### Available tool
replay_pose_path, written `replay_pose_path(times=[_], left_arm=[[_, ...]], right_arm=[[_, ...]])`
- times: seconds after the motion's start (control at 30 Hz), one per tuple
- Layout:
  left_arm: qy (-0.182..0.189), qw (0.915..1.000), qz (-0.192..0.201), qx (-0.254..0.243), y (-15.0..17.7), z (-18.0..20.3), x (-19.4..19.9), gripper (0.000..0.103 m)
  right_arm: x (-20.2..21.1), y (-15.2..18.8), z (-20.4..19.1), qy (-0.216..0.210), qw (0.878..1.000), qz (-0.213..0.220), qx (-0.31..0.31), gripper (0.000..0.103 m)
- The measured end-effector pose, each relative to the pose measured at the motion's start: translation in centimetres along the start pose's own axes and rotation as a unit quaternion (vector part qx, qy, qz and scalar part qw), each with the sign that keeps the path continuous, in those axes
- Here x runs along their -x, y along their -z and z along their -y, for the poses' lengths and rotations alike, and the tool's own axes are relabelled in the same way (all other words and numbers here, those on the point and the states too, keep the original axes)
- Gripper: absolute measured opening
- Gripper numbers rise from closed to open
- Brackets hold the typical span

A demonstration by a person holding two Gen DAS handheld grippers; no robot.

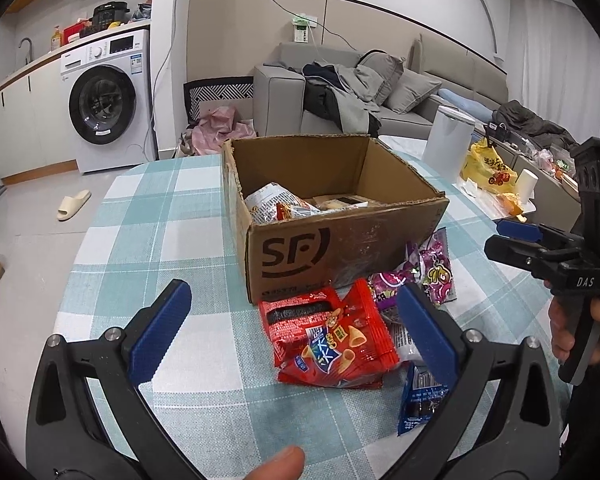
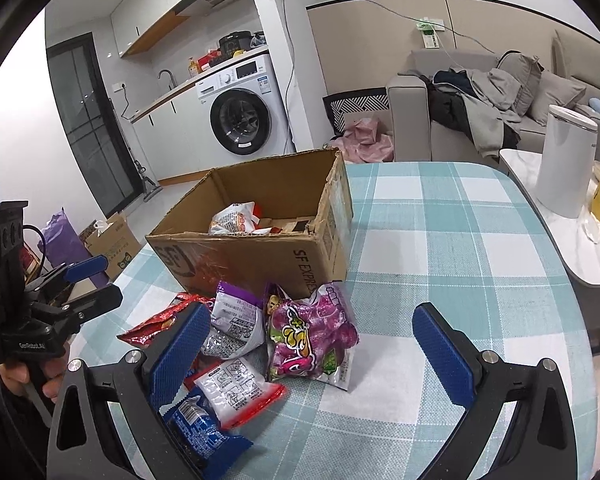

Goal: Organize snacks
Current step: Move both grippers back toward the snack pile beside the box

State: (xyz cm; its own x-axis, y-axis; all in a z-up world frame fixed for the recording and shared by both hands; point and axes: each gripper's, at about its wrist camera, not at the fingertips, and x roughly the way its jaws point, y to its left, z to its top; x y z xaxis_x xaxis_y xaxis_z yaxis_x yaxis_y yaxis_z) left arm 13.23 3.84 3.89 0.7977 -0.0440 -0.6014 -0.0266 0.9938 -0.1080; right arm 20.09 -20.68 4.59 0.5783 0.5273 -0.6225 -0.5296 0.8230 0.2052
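Observation:
An open SF cardboard box (image 1: 340, 248) (image 2: 260, 256) stands on the checked tablecloth with a few snack packs inside (image 1: 276, 204) (image 2: 236, 218). In front of it lies a pile of snacks: a red chip bag (image 1: 332, 340), a purple candy bag (image 1: 436, 268) (image 2: 312, 332), a blue packet (image 1: 420, 404) (image 2: 204, 428), a white-and-red pack (image 2: 240, 392). My left gripper (image 1: 296, 328) is open and empty, just above the red bag. My right gripper (image 2: 312, 352) is open and empty over the purple bag; it also shows at the right in the left wrist view (image 1: 516, 240).
A white canister (image 1: 448, 144) (image 2: 564, 164) and a yellow bag (image 1: 488, 172) stand on a side table to the right. A sofa with clothes (image 1: 352, 92) is behind. A washing machine (image 1: 108, 104) stands far left. The table edge (image 1: 84, 240) runs along the left.

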Motion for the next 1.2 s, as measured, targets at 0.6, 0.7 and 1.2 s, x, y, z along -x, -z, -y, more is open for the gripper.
replay_pose_path(times=[0.6,0.7,1.2], left_arm=[[0.012,0.9986,-0.044,-0.026,1.5,1.3,-2.6,0.102],[0.017,0.9982,-0.050,-0.029,1.7,1.6,-2.9,0.102],[0.007,0.9958,-0.085,-0.033,3.0,2.2,-5.2,0.102]], right_arm=[[-3.6,1.9,0.6,0.021,0.997,-0.074,-0.005,0.103],[-4.0,2.0,0.6,0.021,0.997,-0.076,-0.004,0.103],[-7.0,3.1,0.2,0.040,0.994,-0.100,-0.001,0.103]])
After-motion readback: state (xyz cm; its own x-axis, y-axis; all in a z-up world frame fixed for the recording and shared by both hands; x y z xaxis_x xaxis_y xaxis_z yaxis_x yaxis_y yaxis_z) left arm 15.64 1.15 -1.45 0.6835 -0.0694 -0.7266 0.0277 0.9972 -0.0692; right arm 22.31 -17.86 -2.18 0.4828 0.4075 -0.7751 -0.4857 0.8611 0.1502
